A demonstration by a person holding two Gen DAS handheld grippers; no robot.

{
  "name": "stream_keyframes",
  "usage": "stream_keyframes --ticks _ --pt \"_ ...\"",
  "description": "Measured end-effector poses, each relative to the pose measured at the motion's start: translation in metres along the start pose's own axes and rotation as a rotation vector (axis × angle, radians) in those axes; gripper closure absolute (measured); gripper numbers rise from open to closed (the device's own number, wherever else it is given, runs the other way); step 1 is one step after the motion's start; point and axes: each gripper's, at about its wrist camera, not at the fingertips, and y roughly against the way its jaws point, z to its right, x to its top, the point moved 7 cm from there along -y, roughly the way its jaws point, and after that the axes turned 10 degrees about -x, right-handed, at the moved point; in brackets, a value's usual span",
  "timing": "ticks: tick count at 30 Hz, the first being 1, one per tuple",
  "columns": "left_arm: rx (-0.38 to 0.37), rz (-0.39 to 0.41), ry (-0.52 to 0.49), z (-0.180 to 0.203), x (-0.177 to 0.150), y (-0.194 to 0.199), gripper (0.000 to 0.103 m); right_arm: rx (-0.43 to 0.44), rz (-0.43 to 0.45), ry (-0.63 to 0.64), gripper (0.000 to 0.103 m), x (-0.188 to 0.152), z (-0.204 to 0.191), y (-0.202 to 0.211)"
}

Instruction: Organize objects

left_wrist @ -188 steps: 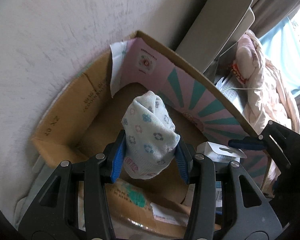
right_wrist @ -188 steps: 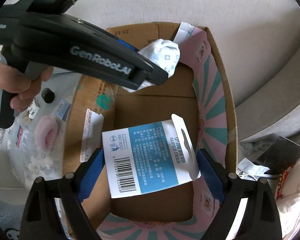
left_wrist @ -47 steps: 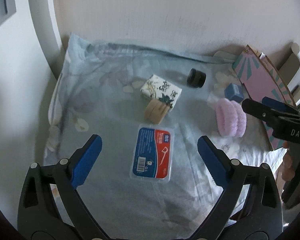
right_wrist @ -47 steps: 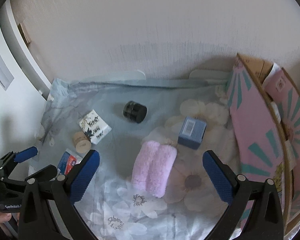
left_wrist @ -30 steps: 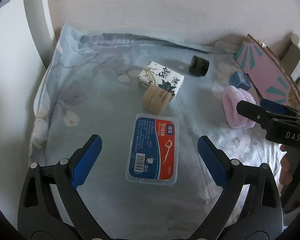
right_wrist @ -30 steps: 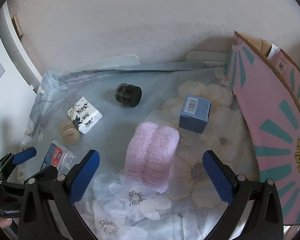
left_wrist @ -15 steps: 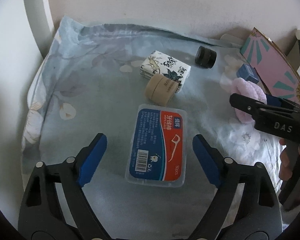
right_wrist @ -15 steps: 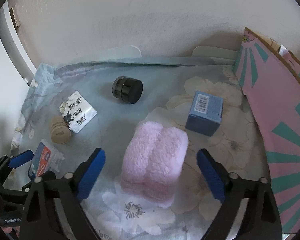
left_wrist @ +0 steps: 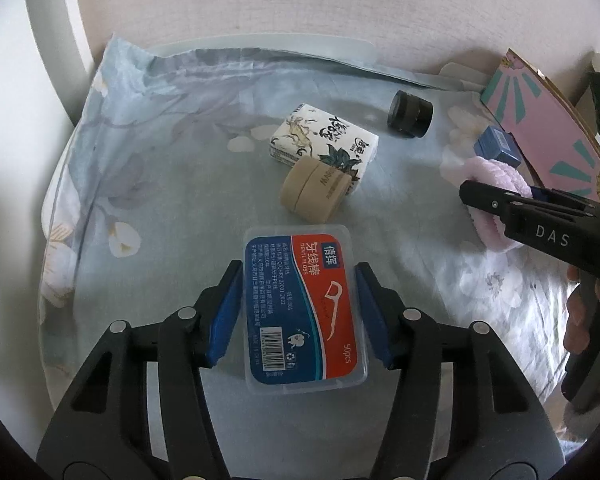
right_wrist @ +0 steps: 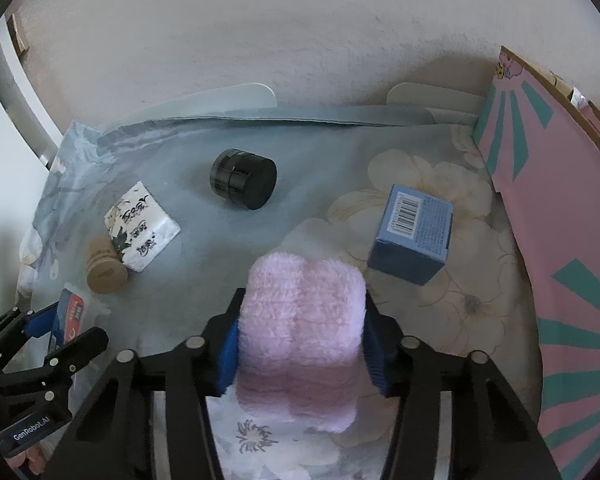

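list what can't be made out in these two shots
- Left wrist view: blue box partly hidden behind pink towel and right gripper.
- Right wrist view: floss box mostly covered by left gripper; label unreadable.
- Both views: inside of cardboard box cut off by the edge.

My left gripper (left_wrist: 298,314) points steeply down, jaws closing, blue pads (left_wrist: 224,316) against the sides of the floss box (left_wrist: 304,308). My right gripper (right_wrist: 300,344), angled the same, is closing too, pads pressing into the pink towel (right_wrist: 300,332).
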Motion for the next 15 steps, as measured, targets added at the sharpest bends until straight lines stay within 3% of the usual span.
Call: stream_keyframes --ticks 15 --pt "-0.02 0.021 0.029 -0.002 0.012 0.016 0.051 0.013 0.018 -0.011 0.06 0.005 0.002 0.011"
